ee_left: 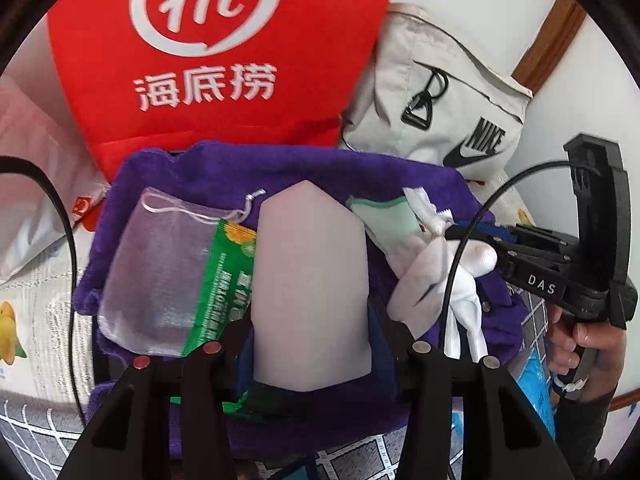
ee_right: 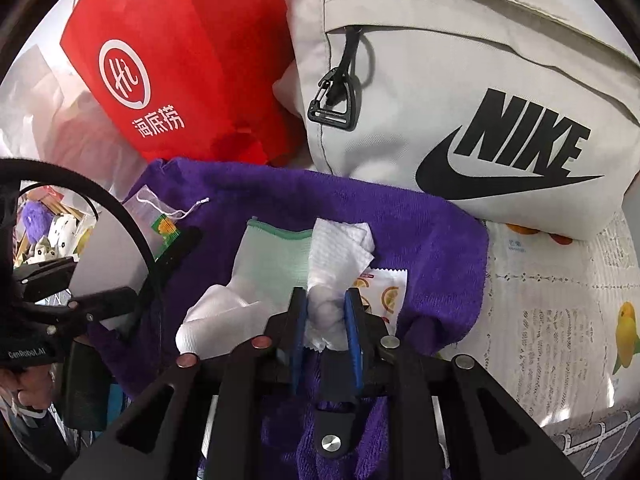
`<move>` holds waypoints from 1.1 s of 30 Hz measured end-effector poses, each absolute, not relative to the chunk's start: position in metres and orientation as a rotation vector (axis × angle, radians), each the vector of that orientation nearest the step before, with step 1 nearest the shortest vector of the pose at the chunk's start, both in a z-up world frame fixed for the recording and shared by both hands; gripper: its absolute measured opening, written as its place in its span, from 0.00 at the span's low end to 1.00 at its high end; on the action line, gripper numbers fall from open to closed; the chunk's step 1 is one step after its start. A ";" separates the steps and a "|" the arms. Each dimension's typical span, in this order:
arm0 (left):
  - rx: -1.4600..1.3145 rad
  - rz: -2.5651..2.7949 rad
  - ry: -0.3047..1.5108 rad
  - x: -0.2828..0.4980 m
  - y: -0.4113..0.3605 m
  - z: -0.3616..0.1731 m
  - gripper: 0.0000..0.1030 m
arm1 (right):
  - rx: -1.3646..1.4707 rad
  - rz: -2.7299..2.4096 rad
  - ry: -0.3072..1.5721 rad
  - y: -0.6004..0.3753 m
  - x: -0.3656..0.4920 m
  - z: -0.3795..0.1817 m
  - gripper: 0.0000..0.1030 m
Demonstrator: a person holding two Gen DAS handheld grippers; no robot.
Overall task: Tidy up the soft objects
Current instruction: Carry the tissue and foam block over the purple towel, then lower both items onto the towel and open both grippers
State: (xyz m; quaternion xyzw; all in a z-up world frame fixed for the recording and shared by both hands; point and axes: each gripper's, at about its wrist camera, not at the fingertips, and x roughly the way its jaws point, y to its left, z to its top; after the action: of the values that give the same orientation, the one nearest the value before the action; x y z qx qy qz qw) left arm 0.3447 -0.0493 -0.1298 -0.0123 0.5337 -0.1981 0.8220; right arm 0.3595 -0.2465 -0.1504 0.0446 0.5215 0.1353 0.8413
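Observation:
A purple towel (ee_left: 320, 168) (ee_right: 400, 224) lies spread on the bed. In the left wrist view, my left gripper (ee_left: 312, 340) is shut on a pale, pinkish soft block (ee_left: 312, 272) that stands between its fingers above the towel. A sheer drawstring pouch (ee_left: 160, 264) and a green packet (ee_left: 228, 292) lie to its left. My right gripper (ee_right: 326, 300) (ee_left: 460, 236) points down at the towel, its blue pads on either side of a crumpled white tissue (ee_right: 340, 256) that fills the gap. A mint-edged white cloth (ee_right: 272, 260) lies beside it, and an orange-print sachet (ee_right: 384, 292) to the right.
A red fabric bag (ee_left: 224, 60) (ee_right: 192, 60) and a grey Nike bag (ee_left: 440, 100) (ee_right: 460, 100) stand behind the towel. A printed bedsheet (ee_right: 560, 300) surrounds it. A person's hand (ee_left: 576, 344) holds the right gripper's handle. Black cables (ee_left: 460, 260) cross both views.

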 end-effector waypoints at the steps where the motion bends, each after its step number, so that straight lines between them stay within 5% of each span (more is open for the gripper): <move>1: -0.020 -0.429 1.141 0.344 -0.051 -0.131 0.46 | 0.100 0.287 1.104 -0.248 0.358 -0.148 0.26; 21: 0.056 -0.405 1.197 0.345 -0.064 -0.150 0.48 | 0.020 0.253 1.007 -0.242 0.339 -0.107 0.35; 28: 0.062 -0.406 1.206 0.348 -0.068 -0.154 0.63 | -0.065 0.212 0.990 -0.230 0.333 -0.100 0.42; 33: 0.091 -0.381 1.198 0.348 -0.071 -0.152 0.65 | -0.136 0.192 0.968 -0.222 0.328 -0.094 0.44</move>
State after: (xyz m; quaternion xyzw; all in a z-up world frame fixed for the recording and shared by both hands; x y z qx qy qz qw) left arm 0.3481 -0.0707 -0.1518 0.0424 0.5602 -0.1783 0.8078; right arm 0.3277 -0.2224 -0.0939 -0.0652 0.4643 0.0920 0.8785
